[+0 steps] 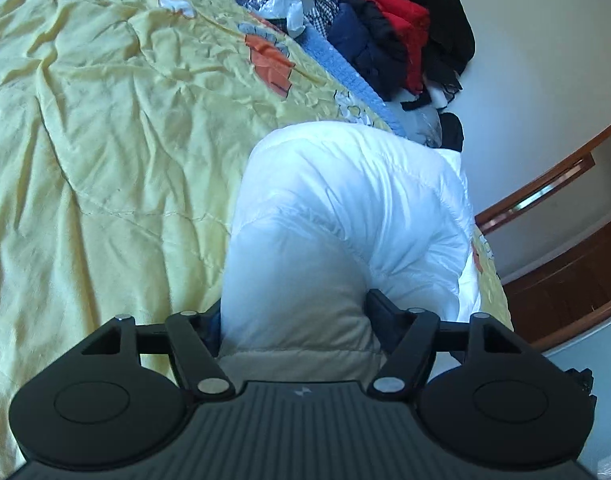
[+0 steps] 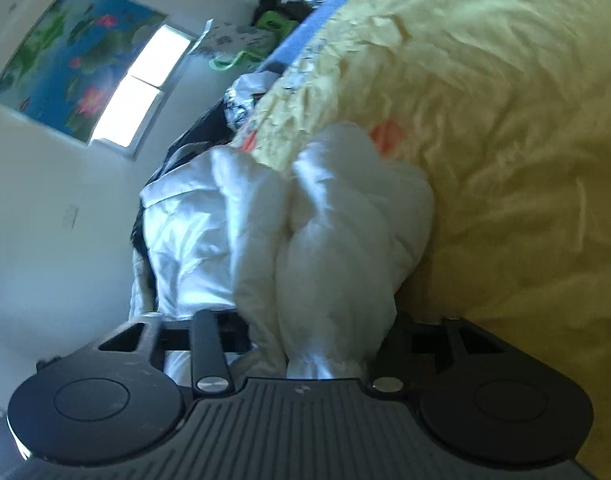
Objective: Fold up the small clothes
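White padded jacket (image 1: 345,208) bunched at edge of yellow bedspread (image 1: 105,140), clamped by left gripper (image 1: 295,320) and right gripper (image 2: 321,332). Garment best lifted evenly, spread flat before folding.

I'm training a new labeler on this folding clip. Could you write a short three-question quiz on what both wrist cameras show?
1. True or false: the left gripper is shut on the white puffy jacket.
2. What does the jacket lie on? A) bare wooden floor B) yellow bedspread C) blue towel
3. Fill in: in the left wrist view, the pile of dark clothes beyond the jacket includes a bright ____ garment.

Key: 1 true; 2 B; 3 red. The right gripper also grips the jacket.
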The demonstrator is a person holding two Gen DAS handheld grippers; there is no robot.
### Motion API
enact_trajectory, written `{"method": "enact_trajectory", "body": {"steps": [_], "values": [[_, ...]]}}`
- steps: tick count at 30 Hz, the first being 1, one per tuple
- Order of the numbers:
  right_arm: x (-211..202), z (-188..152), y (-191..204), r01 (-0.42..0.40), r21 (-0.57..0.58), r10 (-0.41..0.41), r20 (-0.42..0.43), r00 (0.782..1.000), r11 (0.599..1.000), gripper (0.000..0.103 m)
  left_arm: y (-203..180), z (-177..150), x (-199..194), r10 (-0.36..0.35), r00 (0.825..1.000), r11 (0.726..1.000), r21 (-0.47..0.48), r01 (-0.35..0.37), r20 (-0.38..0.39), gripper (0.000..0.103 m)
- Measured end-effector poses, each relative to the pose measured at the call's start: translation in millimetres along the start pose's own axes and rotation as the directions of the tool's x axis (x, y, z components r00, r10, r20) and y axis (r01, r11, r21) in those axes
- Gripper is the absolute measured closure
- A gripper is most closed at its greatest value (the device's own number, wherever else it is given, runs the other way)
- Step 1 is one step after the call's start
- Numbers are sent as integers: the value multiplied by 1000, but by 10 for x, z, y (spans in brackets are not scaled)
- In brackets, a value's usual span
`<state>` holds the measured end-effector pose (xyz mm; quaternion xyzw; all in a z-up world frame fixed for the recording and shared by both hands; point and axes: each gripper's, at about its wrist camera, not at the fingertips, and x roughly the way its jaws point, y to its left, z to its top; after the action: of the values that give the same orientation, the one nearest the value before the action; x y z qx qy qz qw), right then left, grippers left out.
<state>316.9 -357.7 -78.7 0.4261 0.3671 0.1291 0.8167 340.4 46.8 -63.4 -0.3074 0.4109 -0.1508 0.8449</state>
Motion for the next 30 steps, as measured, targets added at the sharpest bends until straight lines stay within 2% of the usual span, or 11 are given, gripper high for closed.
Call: {"method": "enact_trajectory", "body": {"steps": [3, 5, 7, 9, 10, 13, 16, 20, 22, 26, 30], "values": [[-271, -24, 120, 64, 15, -65, 65, 996, 998, 28, -142, 24, -280, 40, 996, 999, -3, -40, 78, 35], [-651, -133, 338, 123, -46, -109, 224, 968, 991, 30, -342, -82, -611, 103, 966, 988, 86, -127, 238, 35], [-977, -395, 670, 217, -172, -141, 371, 918, 961, 22, -632, -401, -921, 195, 885, 931, 203, -302, 422, 21], [-1072, -790, 1022, 316, -327, -151, 444, 883, 891, 1, -845, -814, -1070, 210, 794, 854, 287, -433, 571, 1], [-1066, -963, 1135, 332, -396, -132, 454, 881, 856, 1, -905, -1008, -1095, 182, 779, 830, 331, -449, 600, 1], [-841, -1358, 1366, 343, -525, -127, 404, 906, 778, 2, -975, -1402, -943, 165, 831, 759, 469, -451, 532, 2], [-609, -1467, 1306, 361, -522, -186, 357, 915, 773, 4, -920, -1620, -711, 222, 851, 691, 539, -482, 476, 3], [-336, -1375, 927, 332, -421, -257, 227, 940, 844, 6, -776, -1627, -394, 268, 898, 699, 570, -431, 349, 2], [-362, -1469, 837, 328, -434, -256, 217, 942, 839, 6, -747, -1628, -324, 279, 895, 684, 582, -439, 347, 2], [-379, -1476, 915, 342, -461, -291, 180, 939, 819, 5, -745, -1449, -331, 304, 912, 702, 583, -409, 275, 3], [-918, -1318, 939, 185, -326, -102, 254, 962, 927, 9, -710, -1301, -883, 183, 942, 790, 528, -311, 281, 3]]}}
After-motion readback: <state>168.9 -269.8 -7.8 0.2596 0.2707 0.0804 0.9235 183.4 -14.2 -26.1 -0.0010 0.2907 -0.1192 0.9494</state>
